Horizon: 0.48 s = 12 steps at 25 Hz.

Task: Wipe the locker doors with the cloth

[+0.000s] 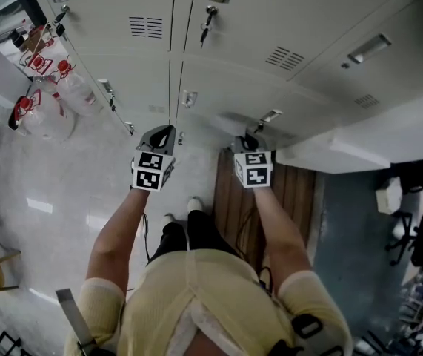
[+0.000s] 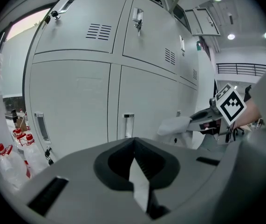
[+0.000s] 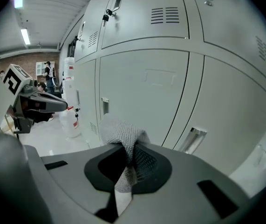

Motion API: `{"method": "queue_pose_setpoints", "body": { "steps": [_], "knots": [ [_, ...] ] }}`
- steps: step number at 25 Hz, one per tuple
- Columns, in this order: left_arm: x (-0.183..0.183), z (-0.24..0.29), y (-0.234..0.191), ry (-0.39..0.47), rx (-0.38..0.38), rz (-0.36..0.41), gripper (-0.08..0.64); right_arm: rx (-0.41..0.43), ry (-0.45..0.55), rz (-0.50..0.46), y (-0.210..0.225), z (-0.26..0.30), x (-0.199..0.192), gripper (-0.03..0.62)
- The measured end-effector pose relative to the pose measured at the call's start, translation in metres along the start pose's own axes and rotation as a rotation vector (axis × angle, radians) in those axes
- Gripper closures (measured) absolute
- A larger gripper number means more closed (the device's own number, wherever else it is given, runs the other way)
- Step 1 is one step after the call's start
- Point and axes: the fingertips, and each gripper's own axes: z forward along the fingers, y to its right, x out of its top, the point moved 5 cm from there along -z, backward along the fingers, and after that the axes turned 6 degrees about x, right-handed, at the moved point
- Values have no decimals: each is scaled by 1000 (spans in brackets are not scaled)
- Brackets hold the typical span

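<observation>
Grey locker doors (image 1: 233, 58) fill the wall ahead. My right gripper (image 3: 128, 149) is shut on a grey knit cloth (image 3: 122, 132), which bunches out past the jaws a little short of a lower door (image 3: 142, 92). In the head view the right gripper (image 1: 252, 138) points at the lower lockers near a handle (image 1: 269, 116). My left gripper (image 2: 133, 141) is shut with nothing in it and faces a lower door (image 2: 72, 101); in the head view the left gripper (image 1: 161, 135) is level with the right one. From the left gripper view the cloth (image 2: 174, 125) shows at the right.
Large water bottles (image 1: 44, 113) with red caps stand on the floor at the left by the lockers. A wooden slatted bench (image 1: 278, 199) lies under my right arm. A white ledge (image 1: 359, 147) juts out at the right. Keys (image 1: 207, 22) hang from an upper lock.
</observation>
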Motion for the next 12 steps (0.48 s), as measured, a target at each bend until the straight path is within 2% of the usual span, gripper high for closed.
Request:
{"method": "queue_pose_setpoints", "body": {
  "steps": [12],
  "knots": [
    [-1,-31,4,22,22,10,558,2,66,-20,-23,-40,10,578]
  ]
}}
